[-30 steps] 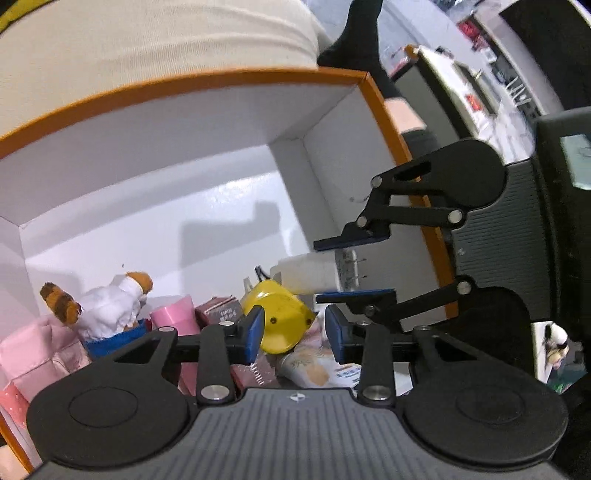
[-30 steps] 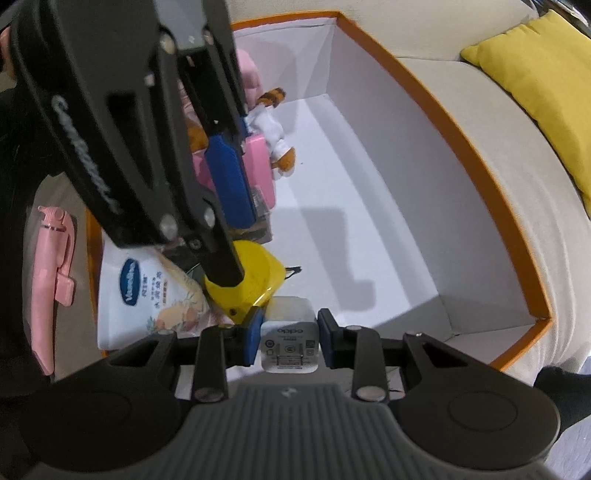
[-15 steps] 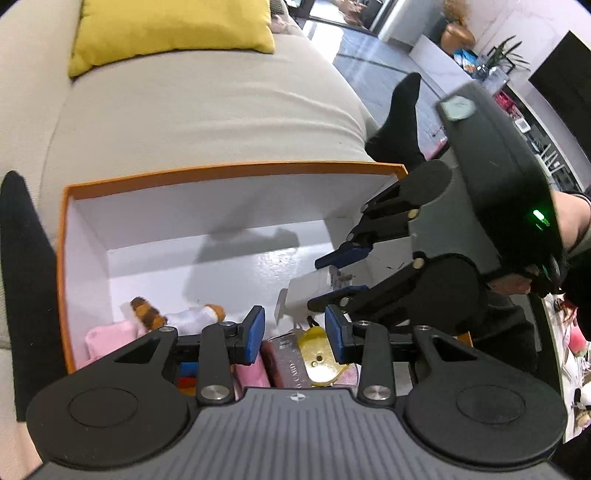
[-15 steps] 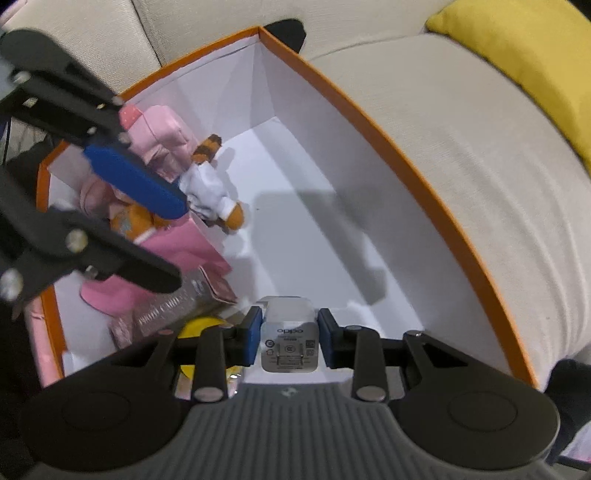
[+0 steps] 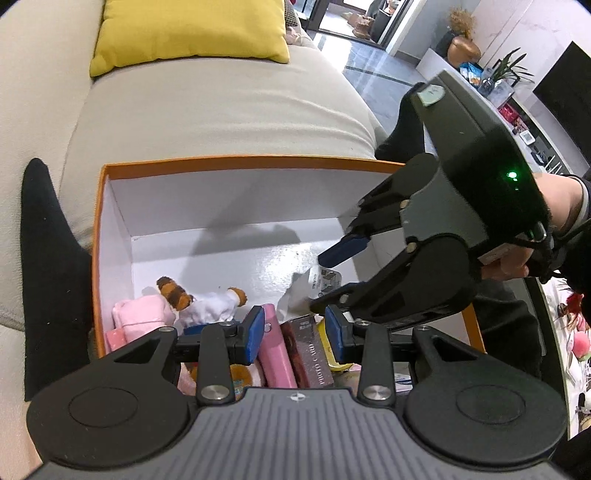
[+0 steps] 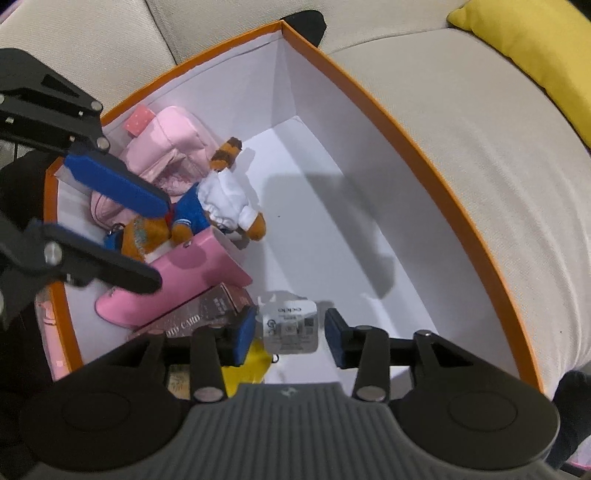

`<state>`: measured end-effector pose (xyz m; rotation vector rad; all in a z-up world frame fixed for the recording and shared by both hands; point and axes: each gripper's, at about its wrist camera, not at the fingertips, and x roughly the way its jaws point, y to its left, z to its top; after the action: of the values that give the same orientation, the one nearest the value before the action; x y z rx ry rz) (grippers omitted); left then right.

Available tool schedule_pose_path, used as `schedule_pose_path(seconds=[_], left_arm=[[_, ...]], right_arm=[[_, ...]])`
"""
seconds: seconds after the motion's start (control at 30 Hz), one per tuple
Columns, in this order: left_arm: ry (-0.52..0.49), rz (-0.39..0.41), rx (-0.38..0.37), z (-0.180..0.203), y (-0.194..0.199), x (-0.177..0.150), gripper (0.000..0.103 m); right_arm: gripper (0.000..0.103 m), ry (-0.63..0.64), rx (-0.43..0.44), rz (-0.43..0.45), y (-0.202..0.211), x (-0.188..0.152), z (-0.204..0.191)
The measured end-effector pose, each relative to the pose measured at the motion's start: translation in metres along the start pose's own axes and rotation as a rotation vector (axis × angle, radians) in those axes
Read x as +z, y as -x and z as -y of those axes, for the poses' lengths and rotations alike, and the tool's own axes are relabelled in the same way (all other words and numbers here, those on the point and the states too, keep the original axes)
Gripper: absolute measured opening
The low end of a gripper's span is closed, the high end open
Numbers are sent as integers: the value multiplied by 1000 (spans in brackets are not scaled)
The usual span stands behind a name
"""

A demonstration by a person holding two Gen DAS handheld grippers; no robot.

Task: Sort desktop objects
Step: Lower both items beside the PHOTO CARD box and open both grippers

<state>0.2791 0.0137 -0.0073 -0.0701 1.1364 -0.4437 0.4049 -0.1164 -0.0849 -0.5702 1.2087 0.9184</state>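
An orange box with a white inside sits on a beige sofa. My right gripper is open over its near end. A white charger is loose between its fingers, blurred, and also shows in the left wrist view. My left gripper is open and empty above the box's other end; its fingers show in the right wrist view. In the box lie a plush toy, a pink pouch, a pink case, a dark card box and a yellow item.
A yellow cushion lies on the sofa behind the box. A black sock-clad leg rests left of the box. A room with a dark screen and plants lies beyond the sofa.
My right gripper has opened and let go of the white charger, which is dropping into the box. Both grippers have pulled back and up from the box.
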Motion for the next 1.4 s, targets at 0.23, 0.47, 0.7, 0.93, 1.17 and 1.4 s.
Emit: schedule_pose_path(seconds=[0.23,0.47,0.7,0.93,1.17,1.4], left_arm=[[12,20,-8,-7,4,-4,41],[14,15,-12,-8,5,-6,41],[21,23,-19,-11,7,-6,41],[17,23,-31,-8,7,-8,41],[20,24,-33,-9,7,-8,41],[17,14,-39,-7,6,-10,41]], right_arm=[[35,140,-60,-15,-11,-8,-18],[35,256,-34,14,-14,-1,-18],[34,384,2,-24,-15,2,-23],[34,506,-1,-71,-18,-3,-33],[35,519,26,-86,-11,-7,-35],[41,502,4,-71,0,-12,-38]])
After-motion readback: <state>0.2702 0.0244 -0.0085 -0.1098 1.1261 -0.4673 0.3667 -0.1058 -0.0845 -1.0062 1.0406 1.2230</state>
